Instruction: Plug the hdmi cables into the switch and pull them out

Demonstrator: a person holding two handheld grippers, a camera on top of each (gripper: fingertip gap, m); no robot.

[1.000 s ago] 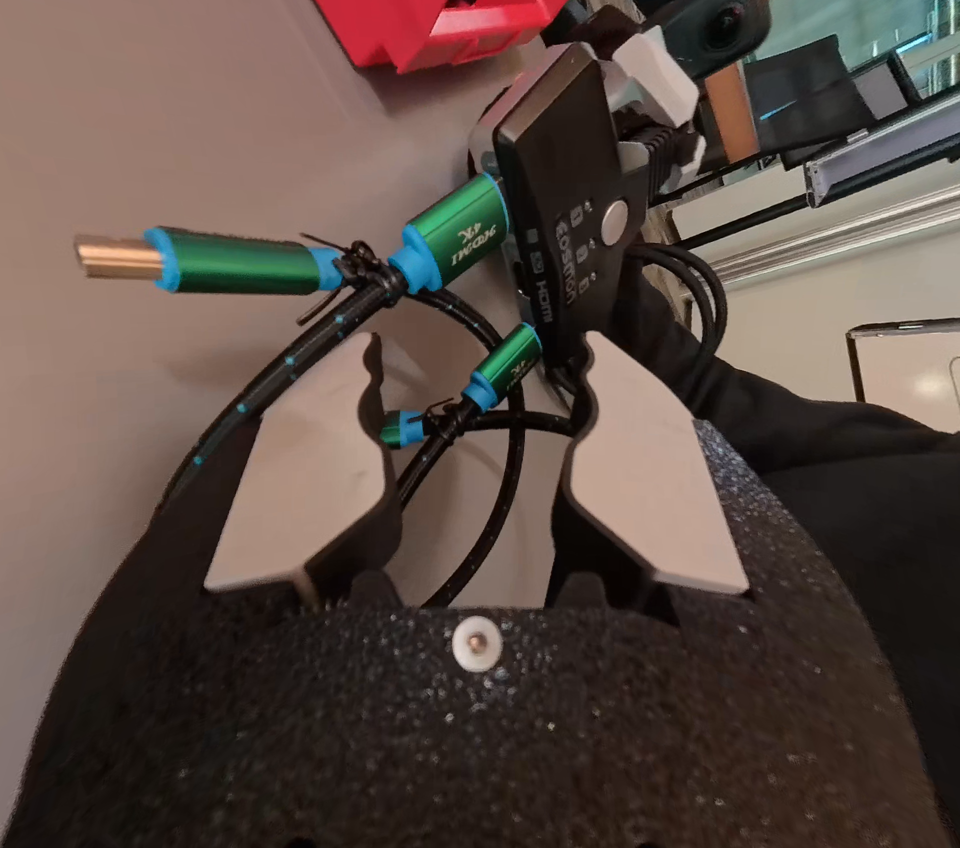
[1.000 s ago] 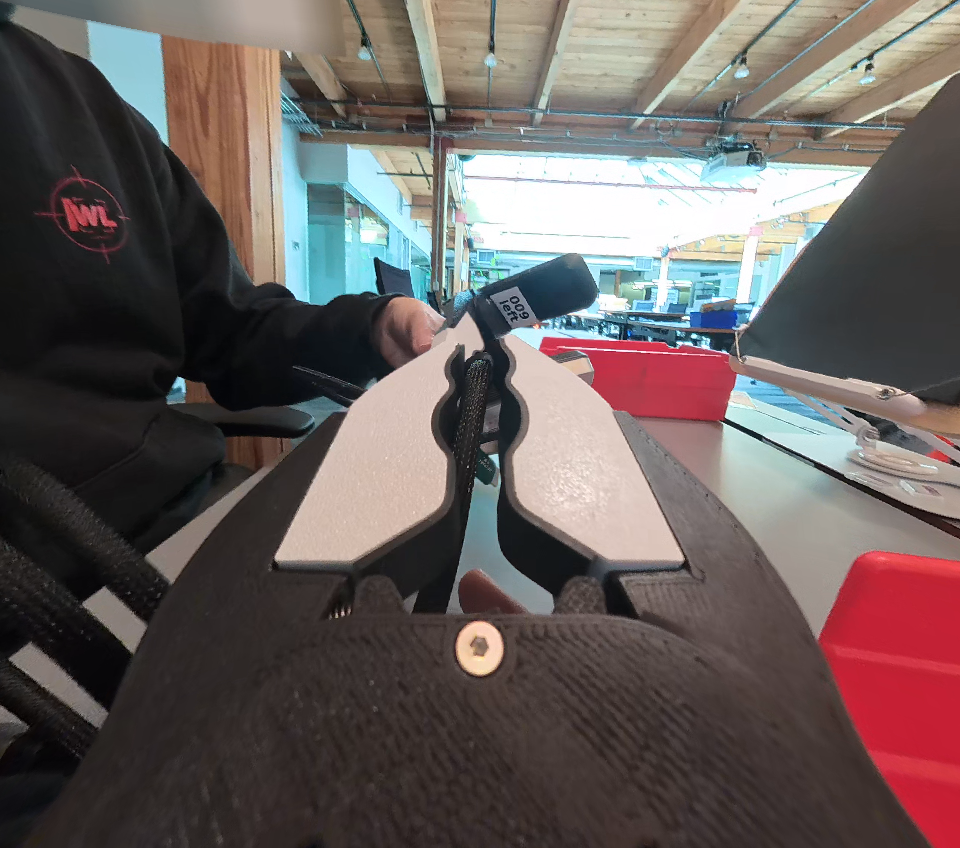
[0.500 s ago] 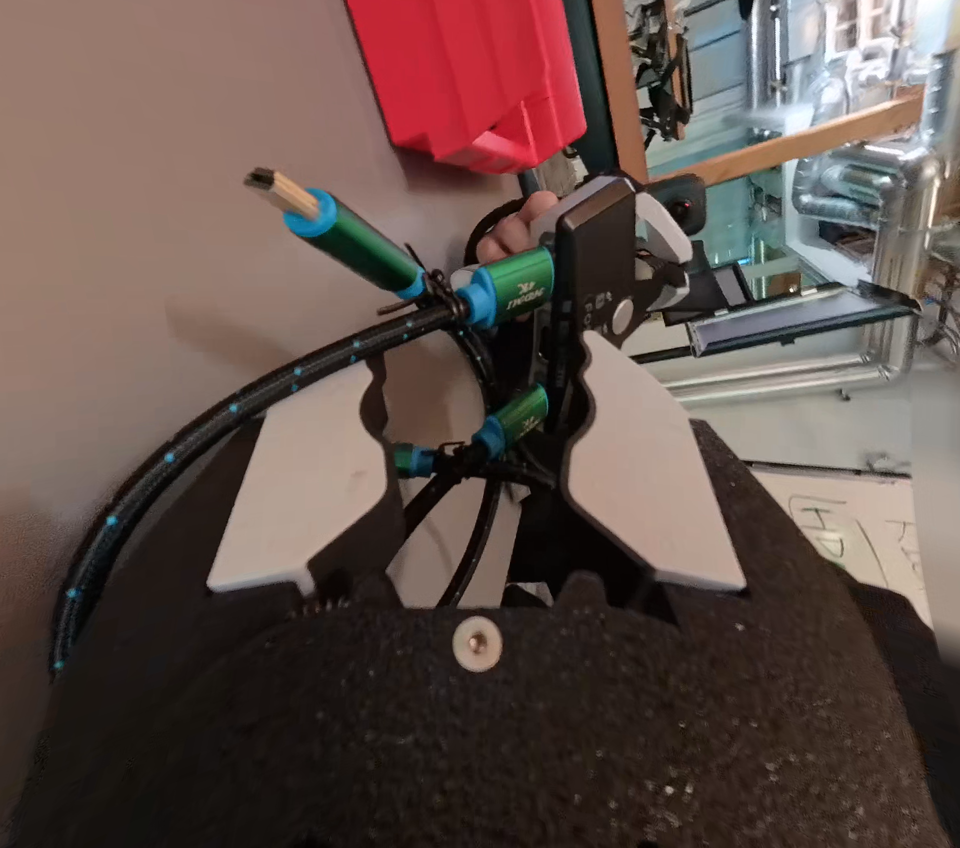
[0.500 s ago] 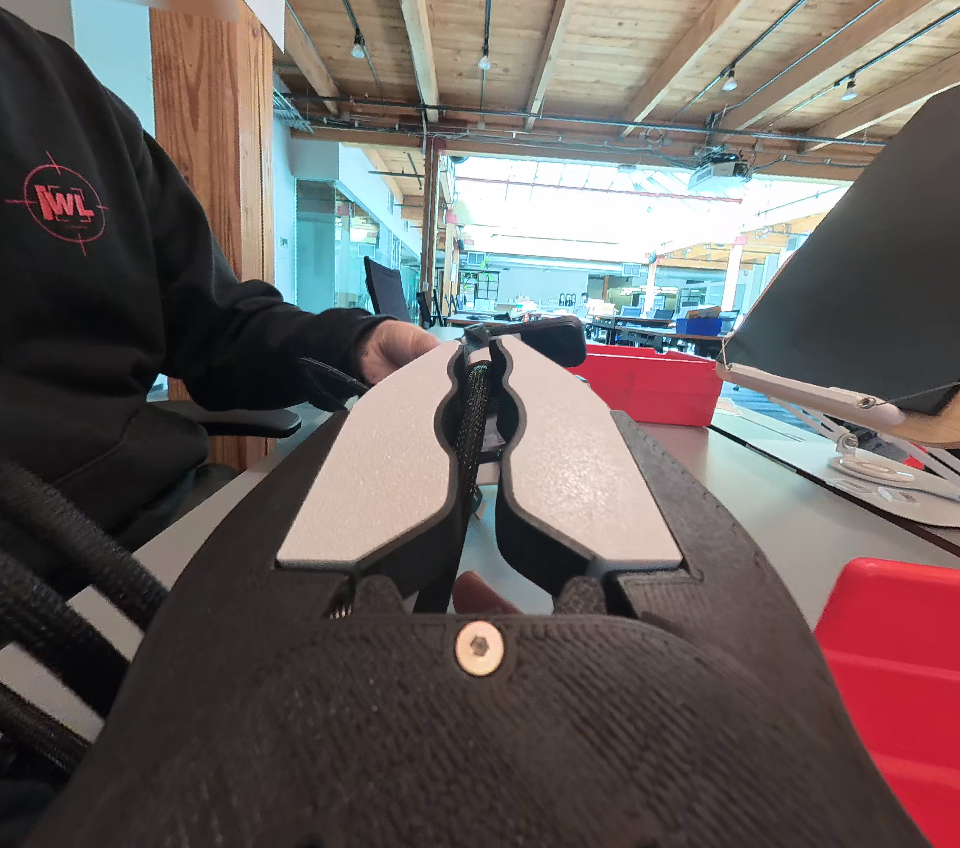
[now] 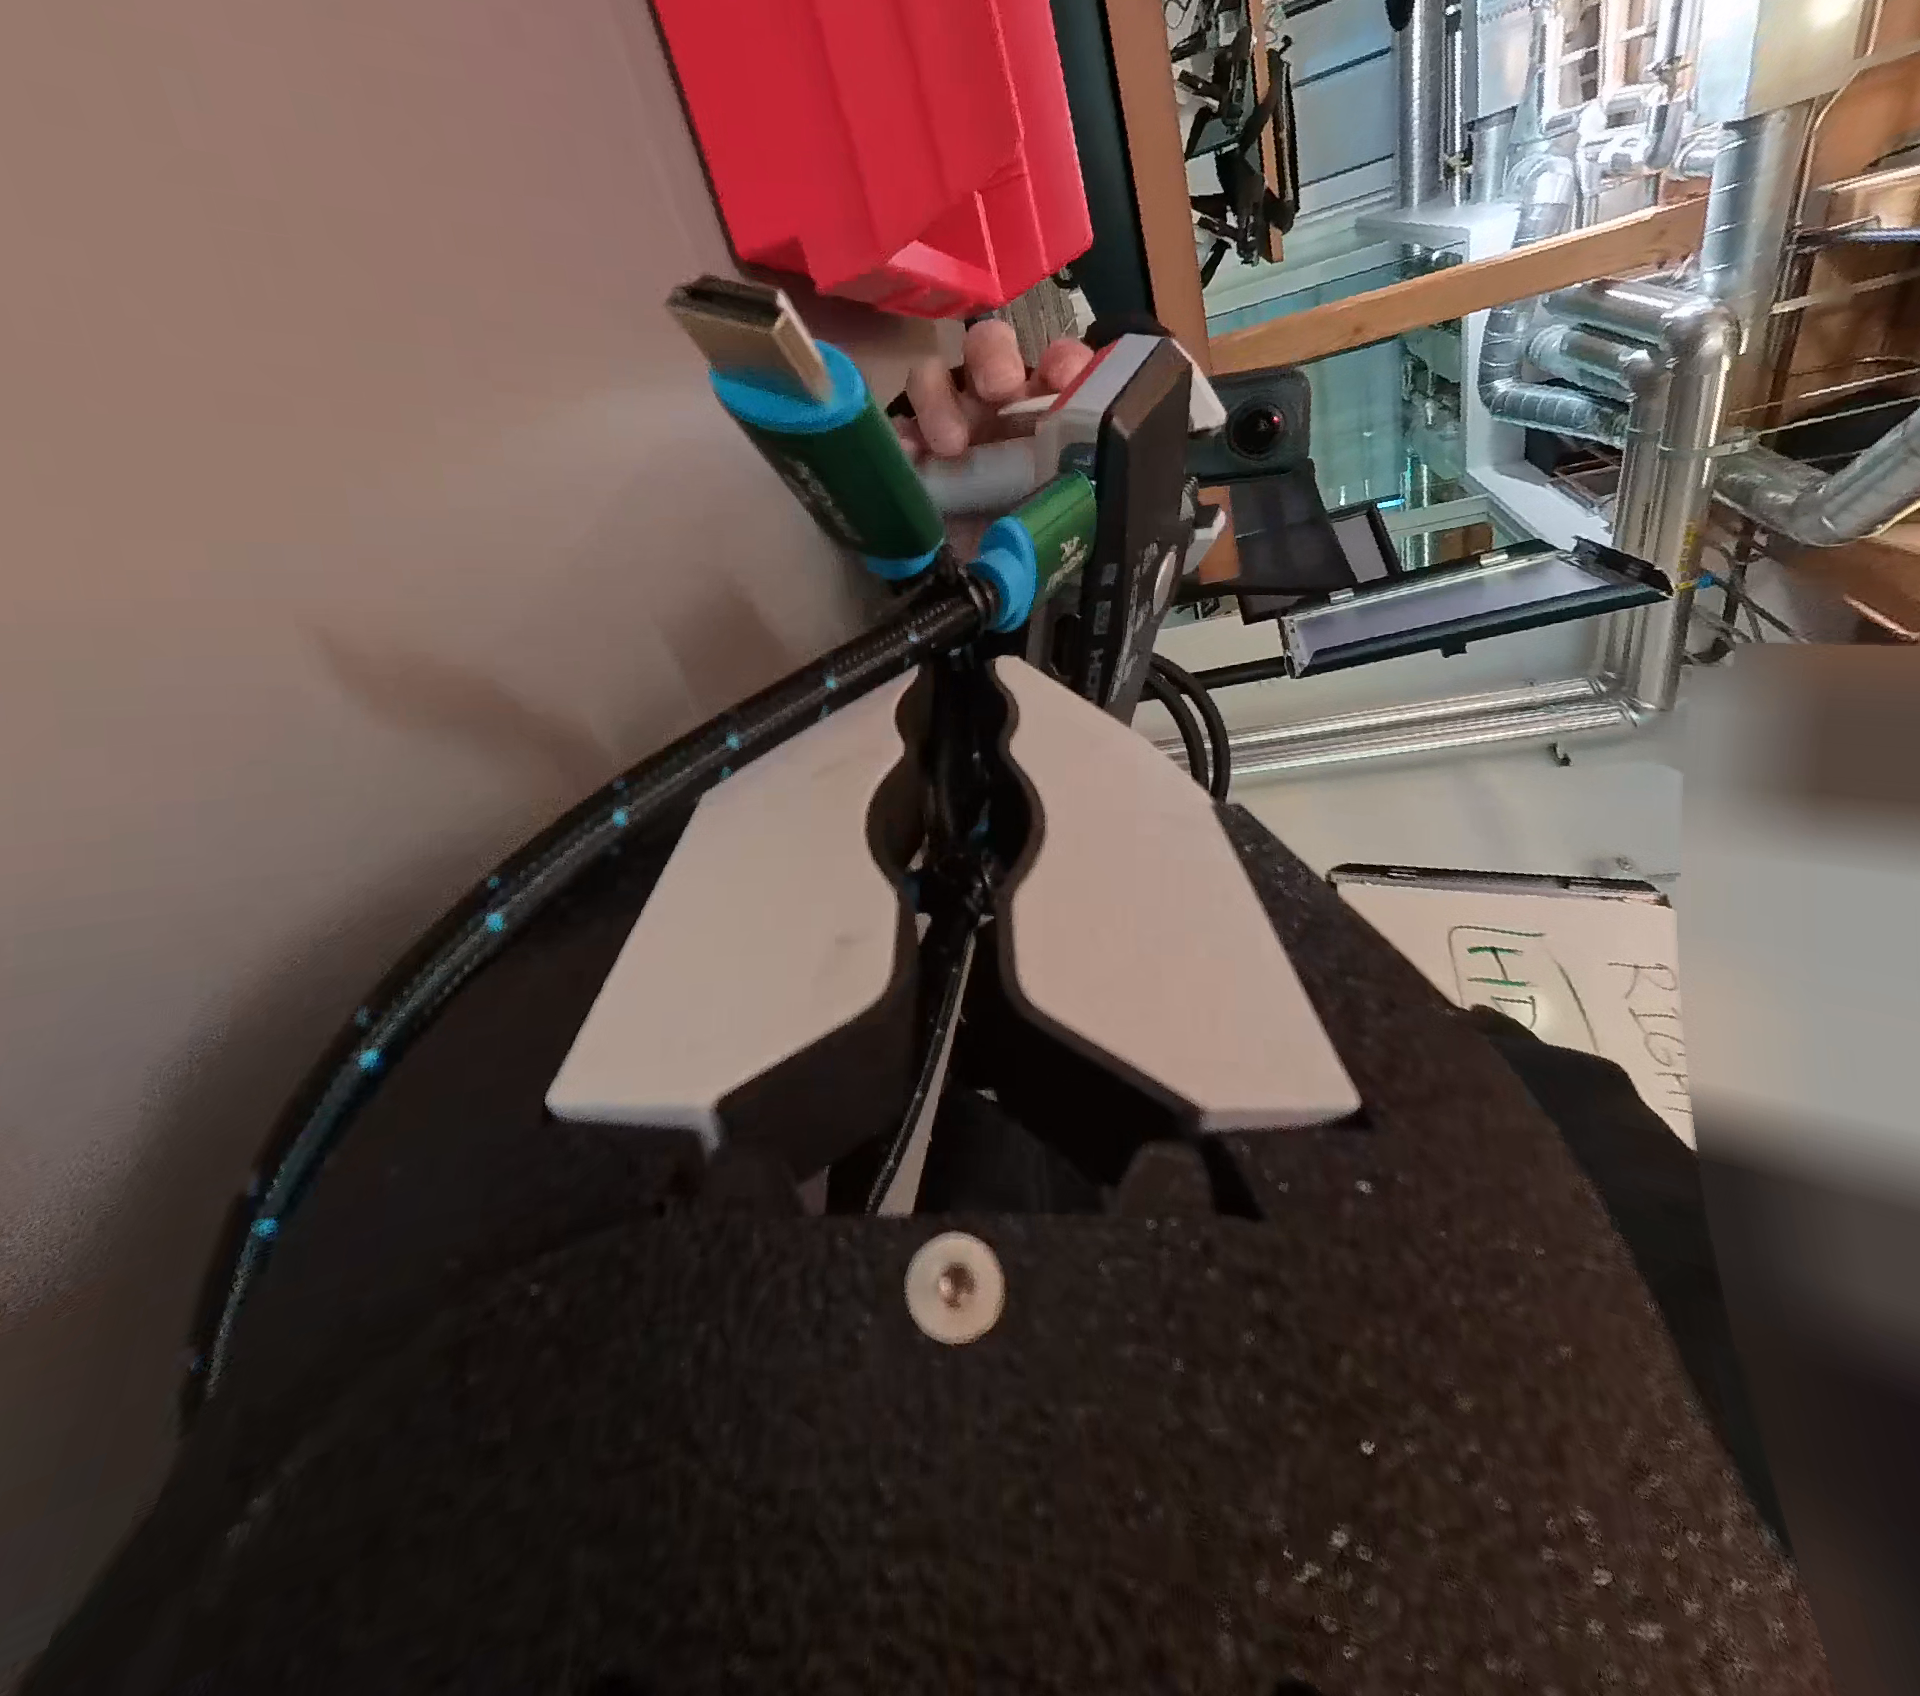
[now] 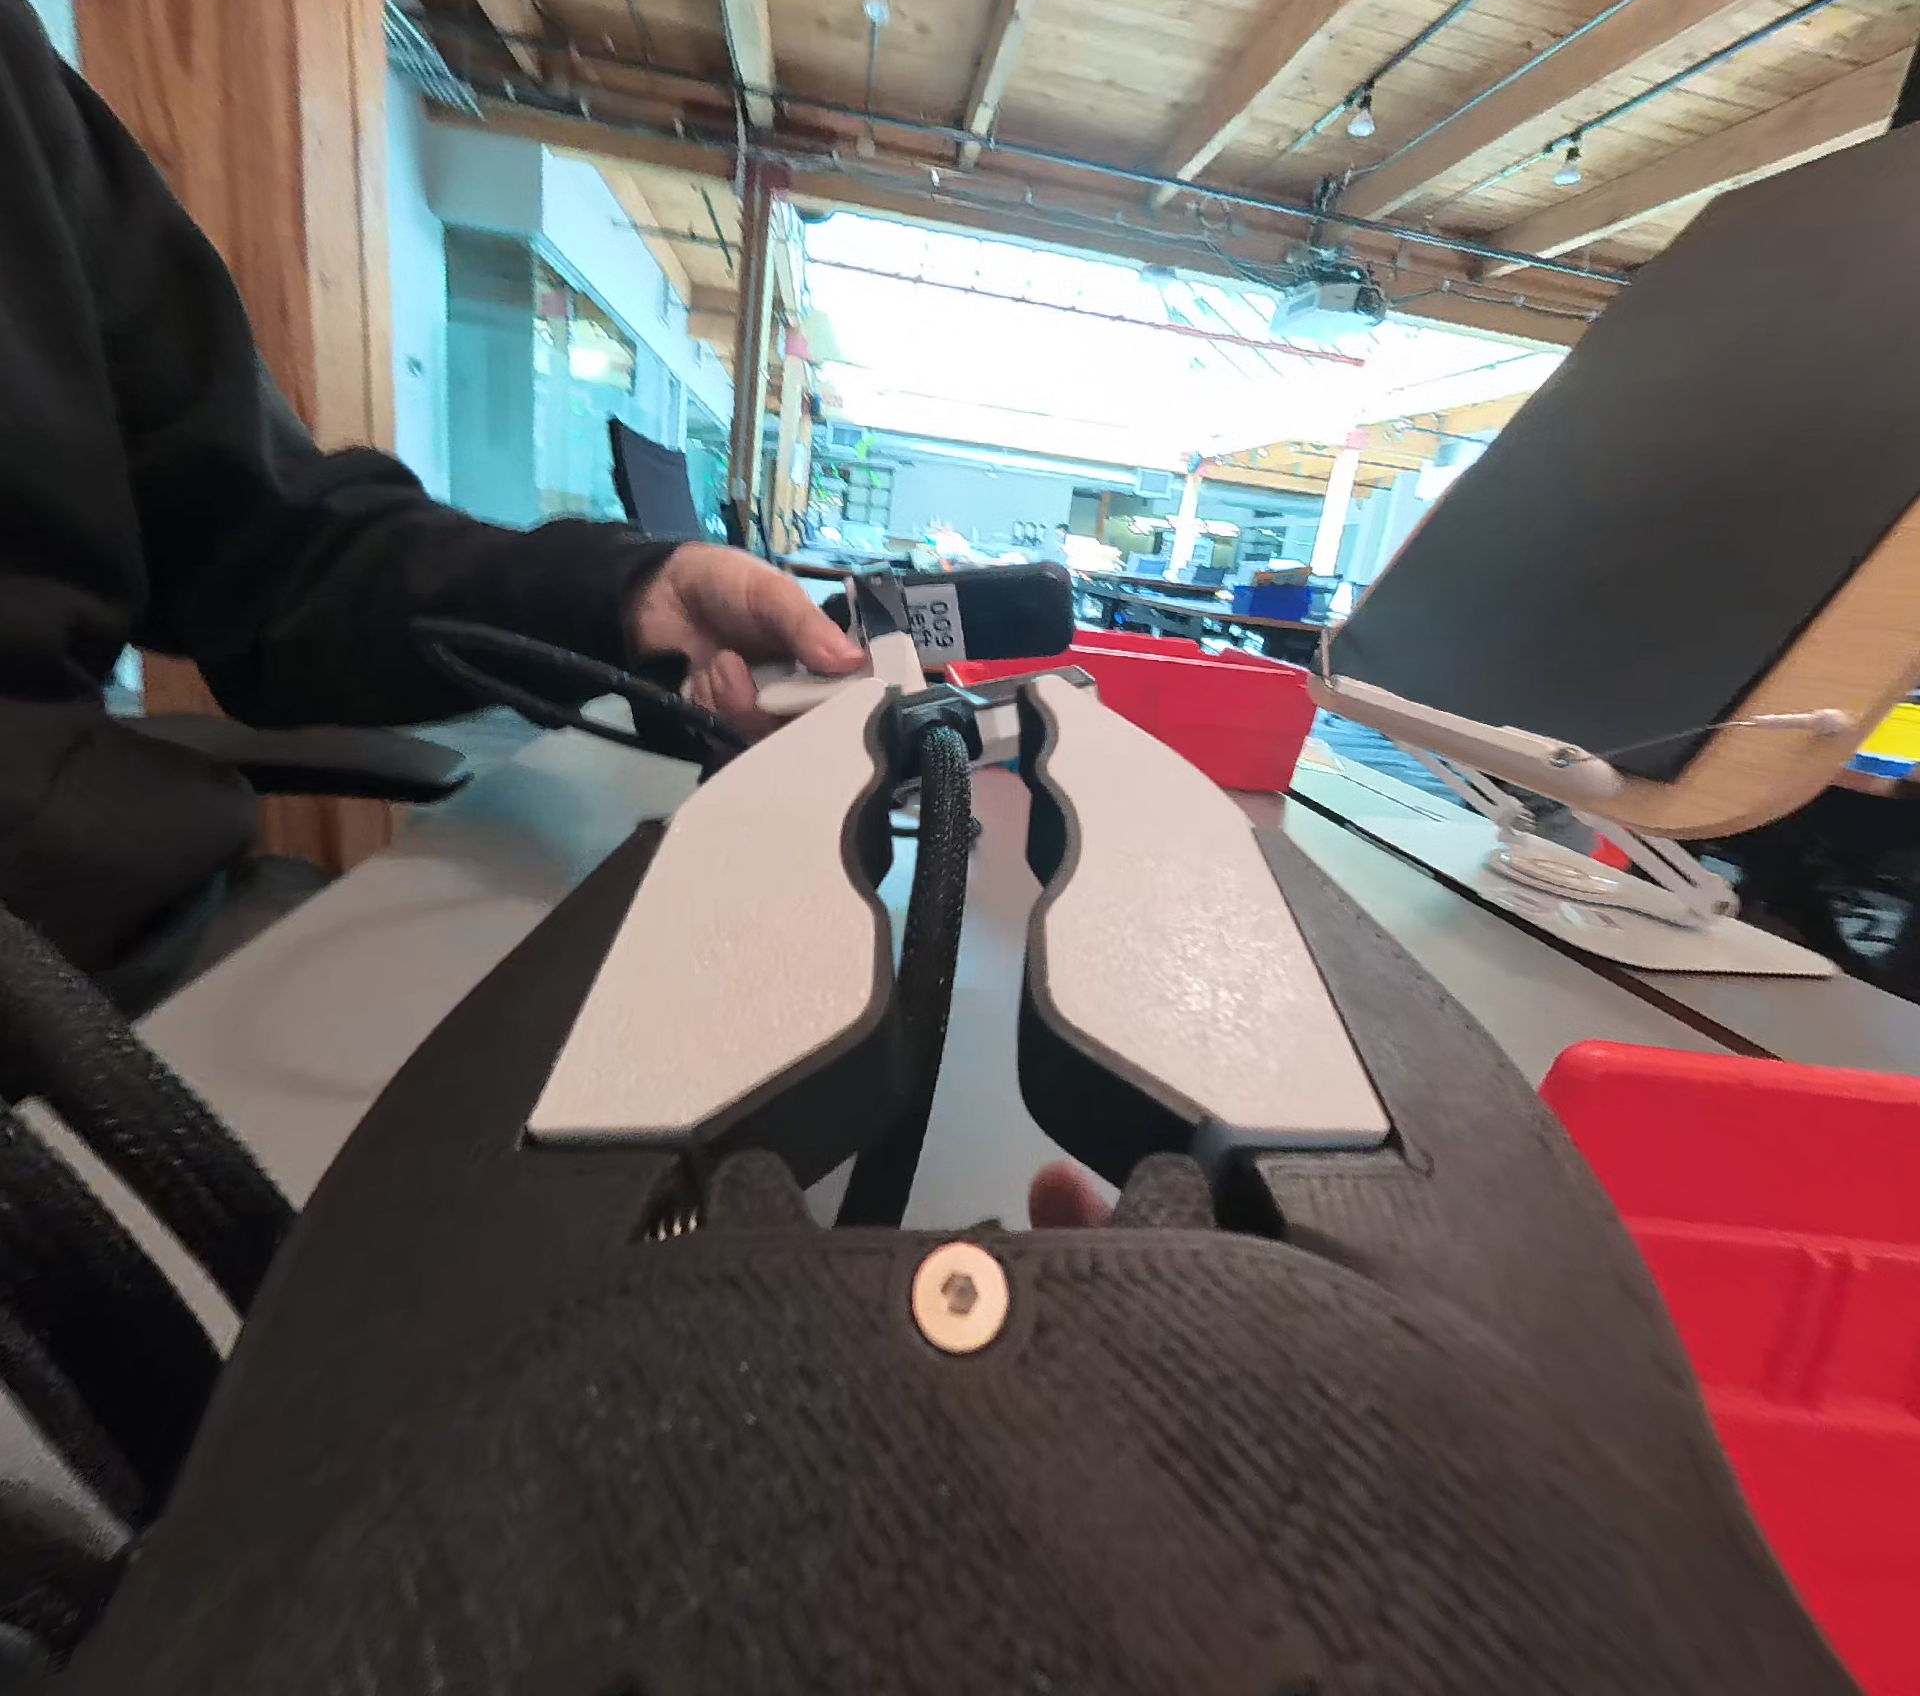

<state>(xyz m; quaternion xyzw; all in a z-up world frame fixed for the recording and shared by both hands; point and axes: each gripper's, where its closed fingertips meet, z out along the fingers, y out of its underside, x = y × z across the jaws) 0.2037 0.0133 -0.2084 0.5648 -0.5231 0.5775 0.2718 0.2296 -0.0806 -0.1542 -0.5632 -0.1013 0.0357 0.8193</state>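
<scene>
A workshop with a timber-beamed ceiling surrounds a pale grey bench (image 5: 312, 296) carrying red bins (image 5: 862, 36). In the left wrist view, the left claw (image 5: 961, 701) is pinched nearly closed on a bundle of black braided cables (image 5: 956, 805) just behind the plugs. Ahead of it the black switch (image 5: 1132, 524) stands edge-on, long axis roughly upright in the picture, held up at its far side by the other claw. One green plug (image 5: 1055, 540) sits in the switch's side, its long axis running across towards the switch; a second green plug (image 5: 831, 472) is free, its gold tip pointing up and away to the left. In the right wrist view, the right claw (image 6: 951, 696) stands narrowly parted around a black braided cable (image 6: 935, 877) running lengthwise between its fingers; whether it actually grips is unclear. The step in hand looks like pulling out: the next move likely calls for a straight draw along the seated plug's axis while the switch is steadied, avoiding a sideways twist.
</scene>
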